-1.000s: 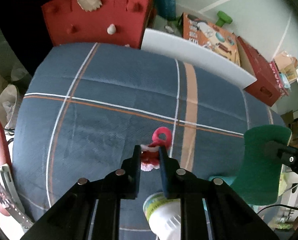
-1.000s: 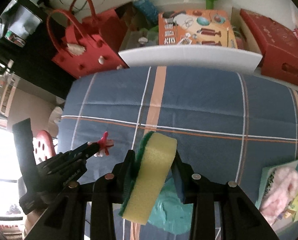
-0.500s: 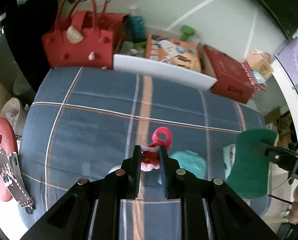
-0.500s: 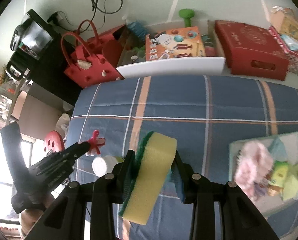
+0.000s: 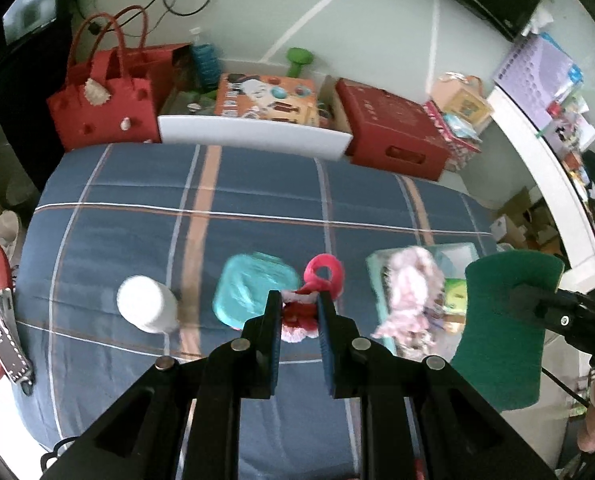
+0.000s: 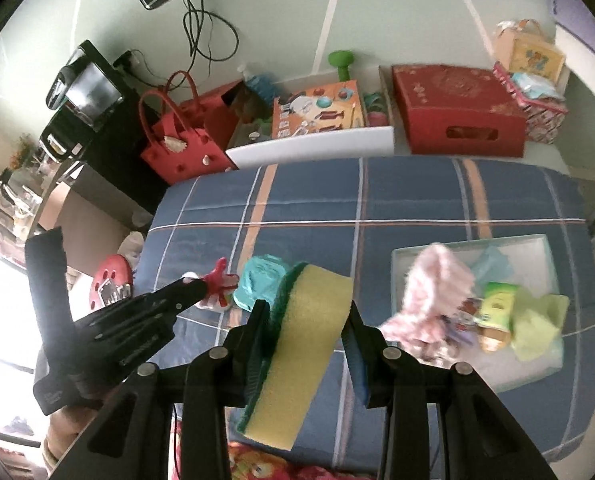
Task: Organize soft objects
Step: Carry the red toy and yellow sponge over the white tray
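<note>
Left tongs (image 5: 297,312) clamped narrow on red toy (image 5: 317,280); right tongs (image 6: 305,316) gripping sponge (image 6: 297,340). Both lifted higher than second ago; tray (image 6: 537,248), unseen earlier, now ahead-right of both. Likely carrying both there. Cup (image 5: 145,304), teal lid (image 5: 249,288) beyond, bags farther.

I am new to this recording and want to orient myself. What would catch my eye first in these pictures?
First, the yellow and green sponge clamped upright in the right gripper, low in the middle. Next, the small red and white toy pinched in the left gripper, above the blue checked cloth. To the right on that cloth lies a pale tray holding a pink fluffy thing.
</note>
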Action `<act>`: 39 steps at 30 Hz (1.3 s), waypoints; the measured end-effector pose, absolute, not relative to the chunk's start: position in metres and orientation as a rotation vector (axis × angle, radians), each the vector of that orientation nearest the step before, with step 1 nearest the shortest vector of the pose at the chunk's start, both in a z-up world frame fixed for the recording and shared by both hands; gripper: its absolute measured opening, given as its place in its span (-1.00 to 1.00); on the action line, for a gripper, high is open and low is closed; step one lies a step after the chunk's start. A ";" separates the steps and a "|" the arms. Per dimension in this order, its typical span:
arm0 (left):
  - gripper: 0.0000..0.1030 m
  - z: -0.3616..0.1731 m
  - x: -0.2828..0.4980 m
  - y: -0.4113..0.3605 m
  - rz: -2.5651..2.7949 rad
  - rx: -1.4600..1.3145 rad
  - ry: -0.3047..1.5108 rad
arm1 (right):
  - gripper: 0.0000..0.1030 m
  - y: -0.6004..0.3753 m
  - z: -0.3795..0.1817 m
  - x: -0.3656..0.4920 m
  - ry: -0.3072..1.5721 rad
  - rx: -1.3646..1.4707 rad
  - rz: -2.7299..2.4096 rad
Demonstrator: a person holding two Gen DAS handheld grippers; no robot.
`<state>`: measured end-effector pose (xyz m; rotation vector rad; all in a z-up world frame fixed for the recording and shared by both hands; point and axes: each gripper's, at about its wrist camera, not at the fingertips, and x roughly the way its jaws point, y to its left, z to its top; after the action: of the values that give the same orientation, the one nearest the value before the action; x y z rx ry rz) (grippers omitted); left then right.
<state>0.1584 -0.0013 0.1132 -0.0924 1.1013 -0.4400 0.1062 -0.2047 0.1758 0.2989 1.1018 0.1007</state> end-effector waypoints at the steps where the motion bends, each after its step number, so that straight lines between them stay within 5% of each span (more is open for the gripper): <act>1: -0.66 0.114 0.153 -0.006 -0.450 -0.091 1.100 | -0.26 -0.210 0.179 0.098 1.094 0.287 0.091; 16: -0.66 0.110 0.094 -0.118 -0.615 -0.007 1.097 | -0.25 -0.314 0.141 0.032 1.145 0.258 -0.117; 39: -0.61 -0.027 0.113 -0.208 -0.691 0.034 1.303 | -0.15 -0.382 -0.006 0.072 1.351 0.343 -0.232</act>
<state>0.1128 -0.2080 -0.0271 0.0340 1.3034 -0.6915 0.0718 -0.3817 -0.0064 0.3430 1.3514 -0.2323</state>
